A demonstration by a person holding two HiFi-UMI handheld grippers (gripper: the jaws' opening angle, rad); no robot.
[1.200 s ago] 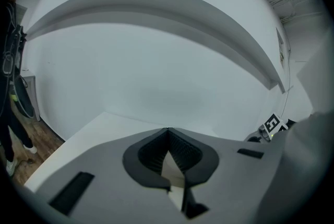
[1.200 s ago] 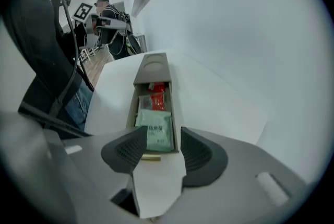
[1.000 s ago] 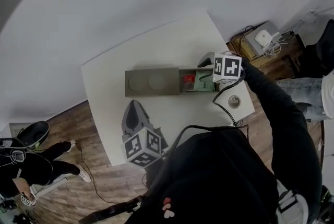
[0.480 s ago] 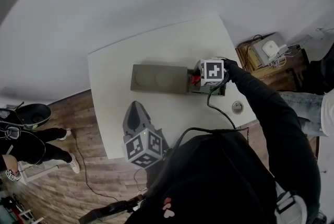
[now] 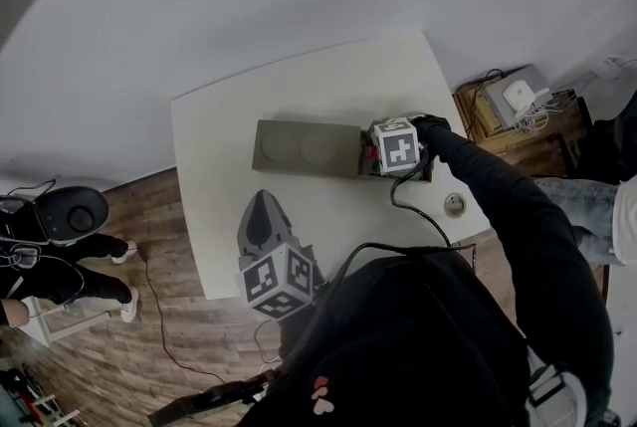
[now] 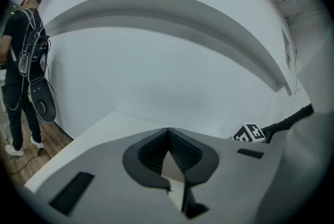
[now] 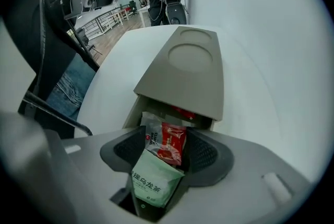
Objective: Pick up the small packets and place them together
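Now: right tool (image 7: 166, 138) letting go over the box's open end

The right tool points steeply down into the open end of the grey box (image 5: 304, 148) on the worktop (image 5: 299, 87). Its jaws have just been opening and stand wide, released. Between them lie a green packet (image 7: 154, 181), nearest the camera, and a red-and-white packet (image 7: 169, 143) beyond it. Both are loose as far as I can judge from my feeds (no pad visibly presses either one). The left tool (image 6: 168, 130) is clenched on nothing, near the worktop's front edge. To finish this drop cleanly, I would hold the jaws wide and lift straight up, watching that the green packet does not cling to a pad and ride out of the box.
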